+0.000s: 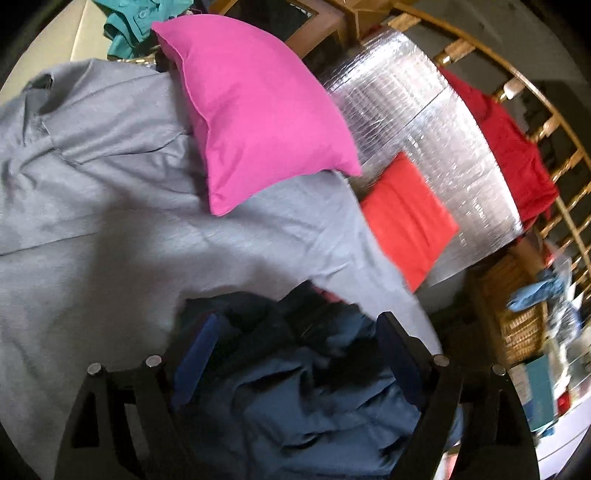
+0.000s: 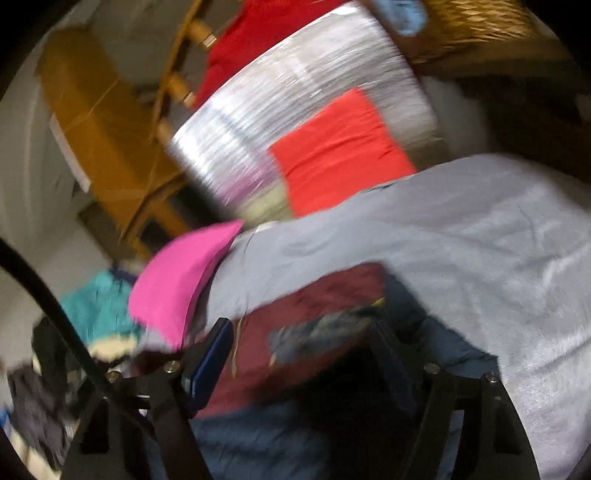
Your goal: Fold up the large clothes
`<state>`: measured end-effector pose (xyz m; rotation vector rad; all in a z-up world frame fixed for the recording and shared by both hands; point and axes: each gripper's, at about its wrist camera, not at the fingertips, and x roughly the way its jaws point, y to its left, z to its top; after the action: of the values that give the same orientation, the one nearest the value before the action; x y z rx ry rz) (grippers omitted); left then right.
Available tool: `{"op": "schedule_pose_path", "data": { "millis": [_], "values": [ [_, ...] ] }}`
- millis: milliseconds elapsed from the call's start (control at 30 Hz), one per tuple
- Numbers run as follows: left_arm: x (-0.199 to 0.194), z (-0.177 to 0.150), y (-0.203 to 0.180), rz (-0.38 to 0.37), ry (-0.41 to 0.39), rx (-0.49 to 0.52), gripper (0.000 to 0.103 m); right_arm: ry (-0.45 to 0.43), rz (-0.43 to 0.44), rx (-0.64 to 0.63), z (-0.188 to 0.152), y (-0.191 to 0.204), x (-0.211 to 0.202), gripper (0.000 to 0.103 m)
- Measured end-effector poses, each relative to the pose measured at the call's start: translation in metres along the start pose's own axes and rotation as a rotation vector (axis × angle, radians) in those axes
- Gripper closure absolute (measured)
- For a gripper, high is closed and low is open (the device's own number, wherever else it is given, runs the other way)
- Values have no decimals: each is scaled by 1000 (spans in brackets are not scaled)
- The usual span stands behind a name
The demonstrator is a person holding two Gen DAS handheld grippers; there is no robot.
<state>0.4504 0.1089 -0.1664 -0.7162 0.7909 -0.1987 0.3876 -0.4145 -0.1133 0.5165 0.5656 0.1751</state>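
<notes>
A large grey garment (image 1: 110, 221) lies spread over a pile; it also shows in the right wrist view (image 2: 461, 240). Crumpled dark blue clothing (image 1: 314, 387) lies below it, between the open fingers of my left gripper (image 1: 299, 332), which hovers over it and holds nothing. In the blurred right wrist view my right gripper (image 2: 303, 339) is open over a maroon garment (image 2: 314, 314) with a printed patch, lying on dark blue cloth (image 2: 258, 443). Whether either gripper touches the cloth is unclear.
A pink pillow (image 1: 258, 118) rests on the grey garment. A folded orange-red cloth (image 1: 406, 218) lies on a silver foil mat (image 1: 424, 122), with a red garment (image 1: 517, 147) beyond. A wooden railing (image 1: 546, 122), a wicker basket (image 1: 509, 314) and teal clothing (image 1: 129, 26) surround the pile.
</notes>
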Motion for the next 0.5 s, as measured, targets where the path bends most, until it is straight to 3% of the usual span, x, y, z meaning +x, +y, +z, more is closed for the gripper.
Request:
{"op": "schedule_pose_path", "data": {
  "millis": [133,233,333,433,500],
  "values": [
    [1,-6,9,36,73,16,16,134,123,-57,-13,15,7,38],
    [6,-9,9,75,139,50,16,286,231,-158,-26,33,20,39],
    [13,-12,9,149,164,108,16,361,308,-197,-39,48,36,39],
    [22,-14,13,209,181,124,16,425,249,-240,-54,65,65,39],
    [30,-16,16,229,178,117,16,395,167,-223,-54,69,82,41]
  ]
}}
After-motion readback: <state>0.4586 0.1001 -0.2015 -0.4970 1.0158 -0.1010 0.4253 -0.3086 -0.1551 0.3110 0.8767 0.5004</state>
